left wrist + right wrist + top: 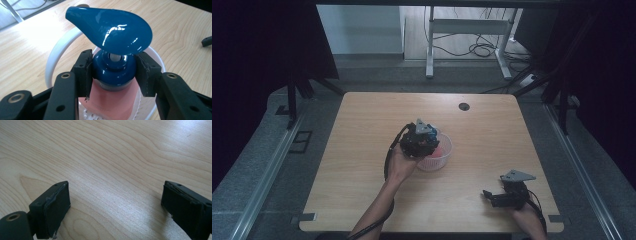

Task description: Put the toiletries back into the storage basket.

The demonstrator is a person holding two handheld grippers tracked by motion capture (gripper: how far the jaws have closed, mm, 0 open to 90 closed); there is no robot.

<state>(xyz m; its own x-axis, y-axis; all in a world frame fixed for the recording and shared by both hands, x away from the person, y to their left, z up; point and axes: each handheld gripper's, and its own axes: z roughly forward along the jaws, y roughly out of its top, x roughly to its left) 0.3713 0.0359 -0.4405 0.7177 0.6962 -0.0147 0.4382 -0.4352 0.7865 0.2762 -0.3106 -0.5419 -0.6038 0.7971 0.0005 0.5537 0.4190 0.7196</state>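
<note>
Counter (362, 150): pale wood-grain top, rounded corners, seen from above in the high view; a dark round cable hole (464, 106) is set near its far edge. Grey floor (262, 165) is seen on both sides, with metal rails running along it. Beyond the far edge, a white desk frame (462, 30) and loose cables (477, 49) are seen on the floor. Dark curtains hang to left and right.

Container: one white perforated basket (443, 156), round, standing near the middle of the counter. A pink pump bottle (112, 102) is held upright inside it; its pink body shows through the basket wall in the high view. The bottle is topped by a glossy blue pump head (112, 30) and a blue collar (113, 72).

Left claw (113, 72): positioned directly over the basket, pointing down into it. The jaws are closed on the blue collar of the bottle, one pad pressed against each side, just beneath the pump head. The basket rim (53, 57) is seen curving behind and around the bottle.

Right claw (115, 205): held low over bare counter near the front right corner, well apart from the basket. Its jaws are spread wide, with only wood grain between them.
</note>
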